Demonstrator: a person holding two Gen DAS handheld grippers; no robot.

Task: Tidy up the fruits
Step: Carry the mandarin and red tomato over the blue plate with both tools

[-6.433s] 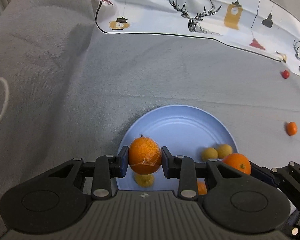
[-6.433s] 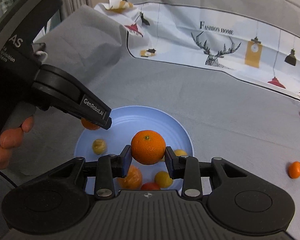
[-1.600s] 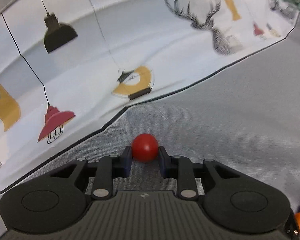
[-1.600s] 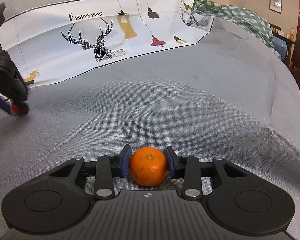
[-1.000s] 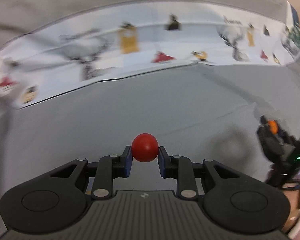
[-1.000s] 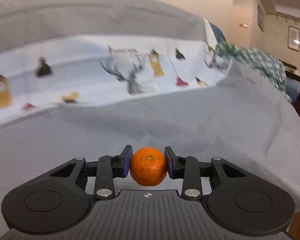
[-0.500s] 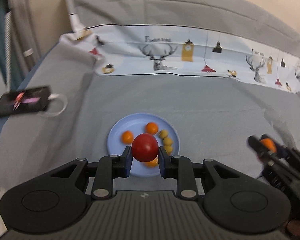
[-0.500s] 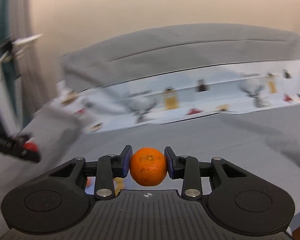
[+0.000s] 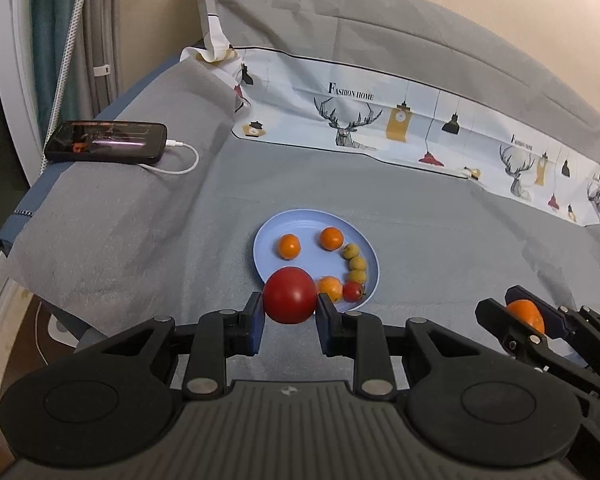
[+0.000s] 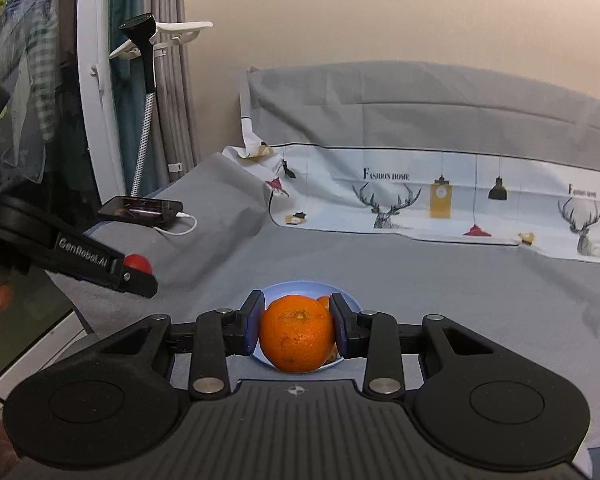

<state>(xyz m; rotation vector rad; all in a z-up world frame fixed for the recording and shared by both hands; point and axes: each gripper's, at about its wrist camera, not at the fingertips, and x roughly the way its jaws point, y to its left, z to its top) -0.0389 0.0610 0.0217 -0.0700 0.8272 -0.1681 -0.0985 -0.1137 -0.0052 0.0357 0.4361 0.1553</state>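
My left gripper (image 9: 290, 316) is shut on a red tomato (image 9: 290, 294) and holds it in the air, near the front left rim of the blue plate (image 9: 268, 236). The plate lies on the grey bed cover and holds several oranges, small yellow fruits and a small red tomato (image 9: 353, 291). My right gripper (image 10: 296, 330) is shut on an orange (image 10: 296, 334), held above the bed with the plate (image 10: 284, 288) just behind it. The right gripper also shows at the right in the left wrist view (image 9: 526, 322), and the left gripper at the left in the right wrist view (image 10: 130, 270).
A black phone (image 9: 106, 146) on a white charging cable lies on the bed's left corner. A printed white sheet (image 9: 400, 120) runs along the back under a grey pillow. The bed's left edge drops to the floor. A steamer stand (image 10: 146, 80) and curtains stand at the left.
Both grippers have swung round and pulled back from the far right of the bed, each still carrying its fruit. The plate has come into view in front of both.
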